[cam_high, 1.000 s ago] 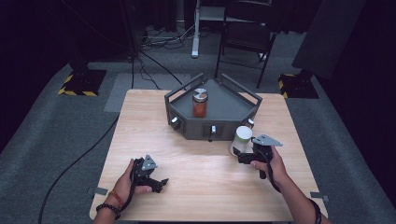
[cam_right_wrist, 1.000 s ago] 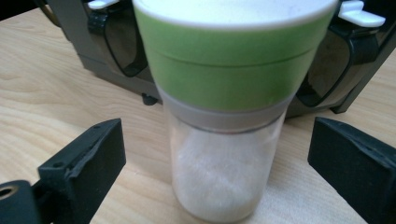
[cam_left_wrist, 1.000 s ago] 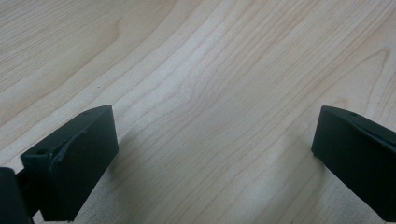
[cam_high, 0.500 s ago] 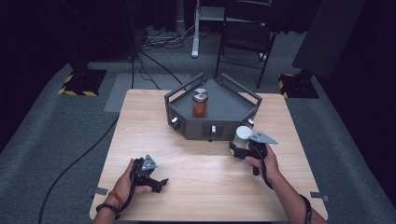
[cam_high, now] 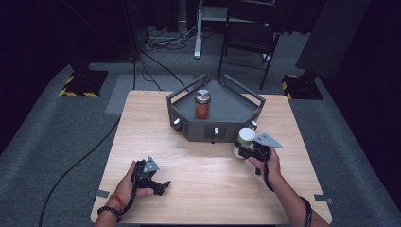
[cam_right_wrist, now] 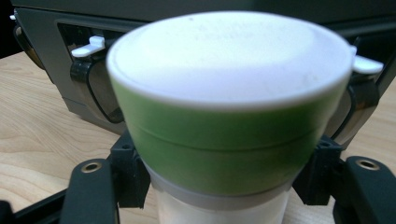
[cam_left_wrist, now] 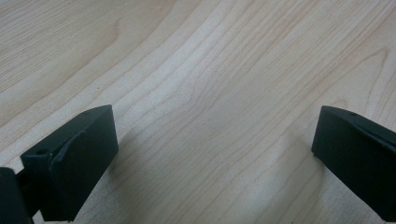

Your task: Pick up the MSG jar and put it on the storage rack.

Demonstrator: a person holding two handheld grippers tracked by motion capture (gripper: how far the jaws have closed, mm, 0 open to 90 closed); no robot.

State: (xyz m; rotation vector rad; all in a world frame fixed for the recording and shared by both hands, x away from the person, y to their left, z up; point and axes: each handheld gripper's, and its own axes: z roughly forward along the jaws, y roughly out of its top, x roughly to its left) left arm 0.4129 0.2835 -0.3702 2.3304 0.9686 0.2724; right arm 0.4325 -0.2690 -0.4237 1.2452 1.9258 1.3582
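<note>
at centre right of the high view, the right gripper [cam_high: 246, 152] has just closed its jaws around the green-lidded jar [cam_high: 245, 138] beside the dark tray [cam_high: 227, 97]; lifting looks next. the left gripper [cam_high: 158, 185] rests open, lower left. the jar's base is hidden.

Pale wood-grain table [cam_high: 198, 170], matt, smooth green-and-white plastic container [cam_right_wrist: 229, 126], dark matt tray [cam_high: 227, 101], glass jar [cam_high: 202, 106]

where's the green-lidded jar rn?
High view: jar stands on the table's right side, just before the grey tray's front wall, clamped in the right tongs.
</note>
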